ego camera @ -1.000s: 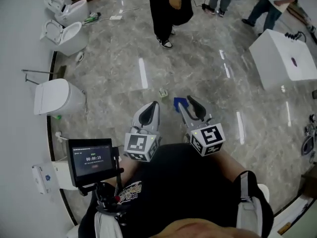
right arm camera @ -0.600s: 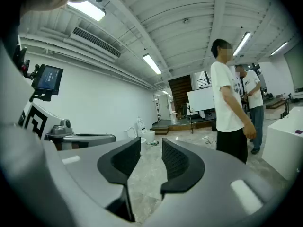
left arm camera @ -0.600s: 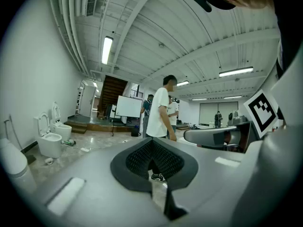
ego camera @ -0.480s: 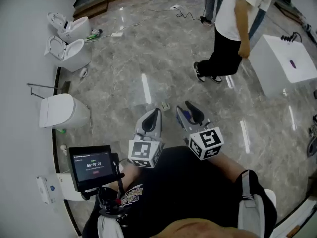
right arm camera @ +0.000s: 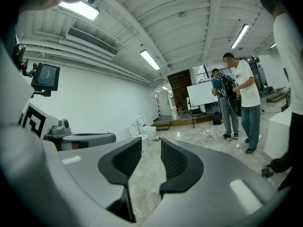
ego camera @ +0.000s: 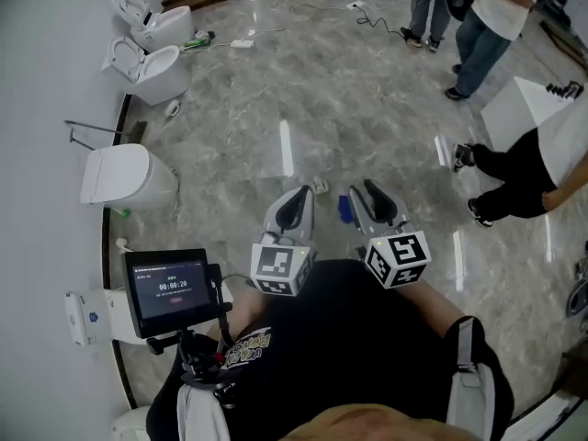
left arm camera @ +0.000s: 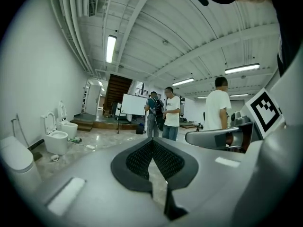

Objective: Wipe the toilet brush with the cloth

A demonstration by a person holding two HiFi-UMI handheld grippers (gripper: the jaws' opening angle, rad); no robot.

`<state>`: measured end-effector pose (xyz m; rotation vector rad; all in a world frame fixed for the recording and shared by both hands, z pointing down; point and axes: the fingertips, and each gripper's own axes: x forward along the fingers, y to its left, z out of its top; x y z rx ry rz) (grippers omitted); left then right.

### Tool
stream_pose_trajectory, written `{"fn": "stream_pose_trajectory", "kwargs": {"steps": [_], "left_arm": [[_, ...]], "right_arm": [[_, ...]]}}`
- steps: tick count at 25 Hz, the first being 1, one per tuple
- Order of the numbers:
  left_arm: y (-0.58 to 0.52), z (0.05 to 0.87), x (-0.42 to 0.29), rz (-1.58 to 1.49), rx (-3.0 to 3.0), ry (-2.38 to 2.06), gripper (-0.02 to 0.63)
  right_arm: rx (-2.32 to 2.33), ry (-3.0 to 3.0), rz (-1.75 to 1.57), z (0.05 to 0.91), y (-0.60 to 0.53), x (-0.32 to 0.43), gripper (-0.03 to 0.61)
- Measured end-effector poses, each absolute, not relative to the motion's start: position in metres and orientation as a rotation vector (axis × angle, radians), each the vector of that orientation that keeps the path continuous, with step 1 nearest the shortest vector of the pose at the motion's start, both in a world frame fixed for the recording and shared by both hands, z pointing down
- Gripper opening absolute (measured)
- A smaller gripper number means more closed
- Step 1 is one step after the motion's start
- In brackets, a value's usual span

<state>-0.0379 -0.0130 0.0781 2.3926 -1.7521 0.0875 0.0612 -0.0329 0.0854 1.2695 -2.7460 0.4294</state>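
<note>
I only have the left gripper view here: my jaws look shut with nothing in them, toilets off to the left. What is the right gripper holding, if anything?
Observer: Nothing. In its own view the right gripper has its jaws apart, with only floor showing between them.
Operator: Any cloth near it?
Observer: The head view shows a small blue thing, seemingly on the floor, just beside its tip; I cannot tell whether it is a cloth.
Operator: And a brush?
Observer: None that I can make out. In the head view the left gripper and the right hang side by side over the floor, apart from the closed toilet by the wall.
</note>
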Motion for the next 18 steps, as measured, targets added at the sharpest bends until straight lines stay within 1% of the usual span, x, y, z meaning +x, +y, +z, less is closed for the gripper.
{"fn": "stream_pose_trajectory", "kwargs": {"steps": [6,14,18], "left_arm": [[-0.016,0.079,-0.037,0.073,2.404,-1.708,0.006],[-0.015,0.076,-0.026,0.152,2.495,-1.698,0.009],[-0.012,0.077,-0.030,0.140,2.495,-1.690,0.011]], "right_arm": [[1.234,-2.760,0.350,0.077,-0.030,0.054,0.130],[1.222,-2.767,0.378,0.085,-0.029,0.047,0.129],[1.218,-2.771,0.361,0.084,-0.026,0.043,0.129]]}}
